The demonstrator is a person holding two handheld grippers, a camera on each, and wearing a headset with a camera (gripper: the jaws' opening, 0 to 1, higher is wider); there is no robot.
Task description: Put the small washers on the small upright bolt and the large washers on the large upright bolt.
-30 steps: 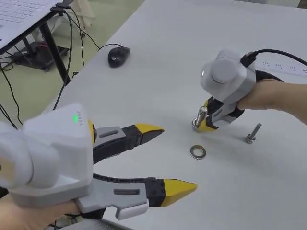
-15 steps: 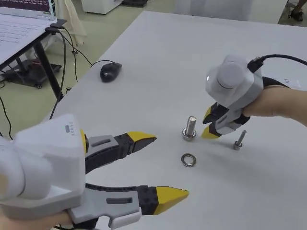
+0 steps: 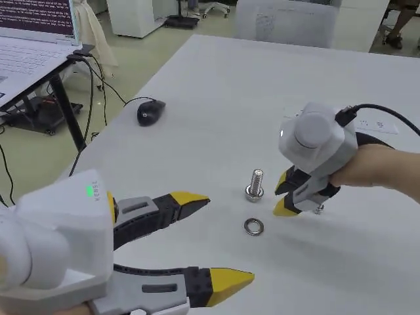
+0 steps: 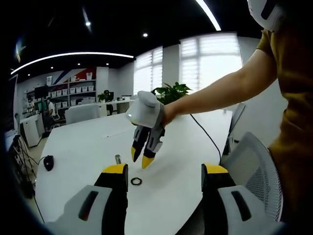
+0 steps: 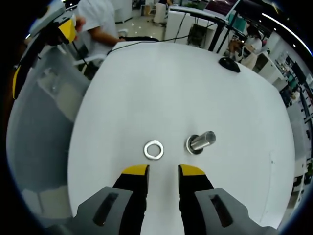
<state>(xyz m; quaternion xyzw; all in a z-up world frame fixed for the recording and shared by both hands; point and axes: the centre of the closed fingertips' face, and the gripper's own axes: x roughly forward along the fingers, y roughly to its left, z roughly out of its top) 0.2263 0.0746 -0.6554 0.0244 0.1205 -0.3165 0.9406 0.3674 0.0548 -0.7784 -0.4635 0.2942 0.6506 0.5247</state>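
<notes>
The large upright bolt (image 3: pixel 254 184) stands mid-table with a washer around its foot. A loose washer (image 3: pixel 253 227) lies flat just in front of it. My right gripper (image 3: pixel 285 195) hovers to the right of the large bolt, jaws slightly apart and holding nothing. It hides most of the small bolt (image 3: pixel 319 209). In the right gripper view the loose washer (image 5: pixel 153 149) and large bolt (image 5: pixel 200 142) lie just beyond the yellow fingertips (image 5: pixel 136 170). My left gripper (image 3: pixel 220 239) is held wide open and empty at the near left, short of the loose washer (image 4: pixel 136 181).
A black mouse (image 3: pixel 149 113) lies at the table's left edge, its cable running off the side. A laptop (image 3: pixel 33 29) sits on a stand beyond that edge. A white power strip (image 3: pixel 374 125) lies at the far right. White table (image 3: pixel 216 85) stretches beyond the bolts.
My right gripper has drawn back from the large bolt toward the right and now covers the small bolt. The left gripper stays open. The head camera has shifted.
</notes>
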